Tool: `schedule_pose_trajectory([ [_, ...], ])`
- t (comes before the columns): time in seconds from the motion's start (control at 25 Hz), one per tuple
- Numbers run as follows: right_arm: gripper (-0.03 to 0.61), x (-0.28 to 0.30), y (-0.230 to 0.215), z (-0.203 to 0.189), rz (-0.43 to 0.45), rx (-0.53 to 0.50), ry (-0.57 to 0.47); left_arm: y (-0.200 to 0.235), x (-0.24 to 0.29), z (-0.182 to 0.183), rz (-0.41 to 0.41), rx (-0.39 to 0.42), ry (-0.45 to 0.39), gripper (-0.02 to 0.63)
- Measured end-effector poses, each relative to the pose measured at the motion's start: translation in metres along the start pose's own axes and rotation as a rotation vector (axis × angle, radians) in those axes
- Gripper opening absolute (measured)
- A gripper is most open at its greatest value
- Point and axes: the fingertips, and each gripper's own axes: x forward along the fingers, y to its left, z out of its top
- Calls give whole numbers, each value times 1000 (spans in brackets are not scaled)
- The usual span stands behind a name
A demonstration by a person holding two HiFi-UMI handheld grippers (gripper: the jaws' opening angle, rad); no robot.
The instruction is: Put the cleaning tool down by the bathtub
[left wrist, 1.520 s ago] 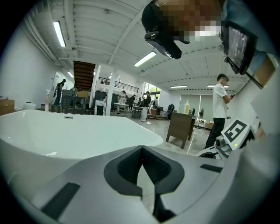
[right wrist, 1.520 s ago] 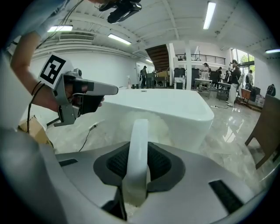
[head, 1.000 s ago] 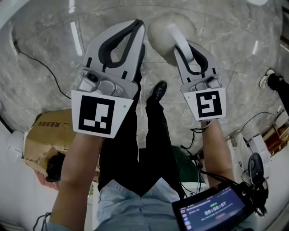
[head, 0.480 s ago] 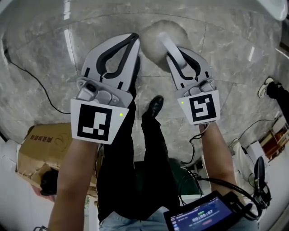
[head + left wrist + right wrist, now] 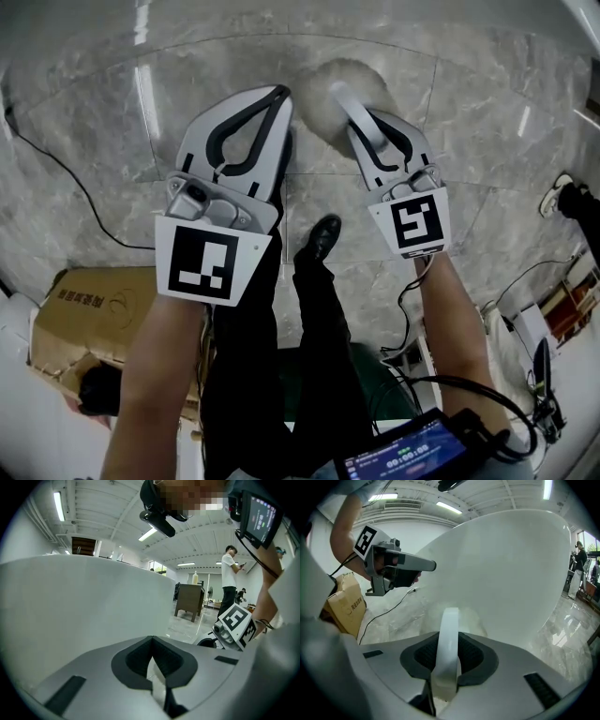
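Cleaning tool (image 5: pixel 325 97) handle clamped between right gripper (image 5: pixel 364 122) jaws, fluffy head beyond tips

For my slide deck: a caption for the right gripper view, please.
Right gripper clamps the cleaning tool by its white handle, beside the bathtub.

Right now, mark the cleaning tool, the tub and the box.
cleaning tool (image 5: pixel 319 98), head view, on its fluffy head.
tub (image 5: pixel 506 573), right gripper view, on its outer wall.
box (image 5: pixel 89 319), head view, on its top face.
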Motion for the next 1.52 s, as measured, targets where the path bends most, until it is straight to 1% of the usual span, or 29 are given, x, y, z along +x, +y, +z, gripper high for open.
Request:
schedule_pose_trajectory([
  [0.12, 100, 9, -2, -6, 5, -4, -3, 3, 5, -17, 4, 37, 20, 14],
  [0.2, 101, 17, -4, -8, 5, -10, -9, 8, 9, -29, 12, 44, 29, 14],
  [0.36, 101, 32, -11, -16, 2, -10, -11, 23, 18, -47, 47, -35, 7, 14],
  [0.4, 101, 34, -13, -18, 2, -10, -10, 26, 21, -49, 52, -42, 2, 14],
  [0.76, 101, 56, -23, -51, 31, -31, 31, 34, 46, -76, 30, 23, 11, 14],
  [1.08, 101, 73, -21, -76, 62, -42, 72, 33, 58, -90, 4, 56, 22, 14],
  [1.52, 101, 96, -16, -87, 75, -55, 85, 35, 59, -105, -1, 51, 45, 14],
])
